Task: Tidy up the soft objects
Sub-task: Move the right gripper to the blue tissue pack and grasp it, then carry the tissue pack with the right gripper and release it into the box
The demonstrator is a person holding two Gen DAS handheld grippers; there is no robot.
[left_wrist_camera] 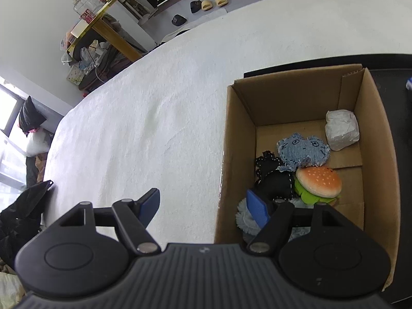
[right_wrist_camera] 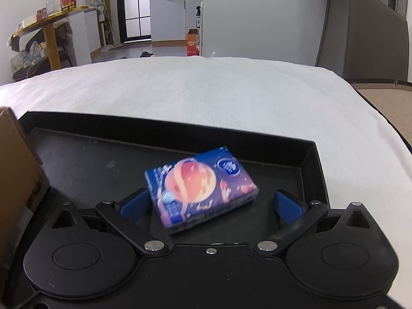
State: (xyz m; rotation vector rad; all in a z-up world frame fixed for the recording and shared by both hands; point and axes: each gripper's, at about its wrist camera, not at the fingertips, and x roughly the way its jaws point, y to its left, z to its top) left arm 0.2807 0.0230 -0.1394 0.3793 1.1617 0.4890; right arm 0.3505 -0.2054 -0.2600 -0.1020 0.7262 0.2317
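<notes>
On my left wrist view, the left gripper (left_wrist_camera: 203, 207) tilts steeply down over the near rim of the cardboard box (left_wrist_camera: 381, 134), jaws wide and empty; the plush burger (left_wrist_camera: 319, 181) and denim toy (left_wrist_camera: 302, 152) lie inside. On my right view, the right gripper (right_wrist_camera: 211, 203) angles down over the black tray (right_wrist_camera: 312, 154), jaws spread around the blurred tissue pack (right_wrist_camera: 200, 188), seemingly not pressing it.

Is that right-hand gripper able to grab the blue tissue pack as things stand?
Probably yes: the right gripper is open, its fingers either side of the tissue pack in the black tray, nothing between.
</notes>
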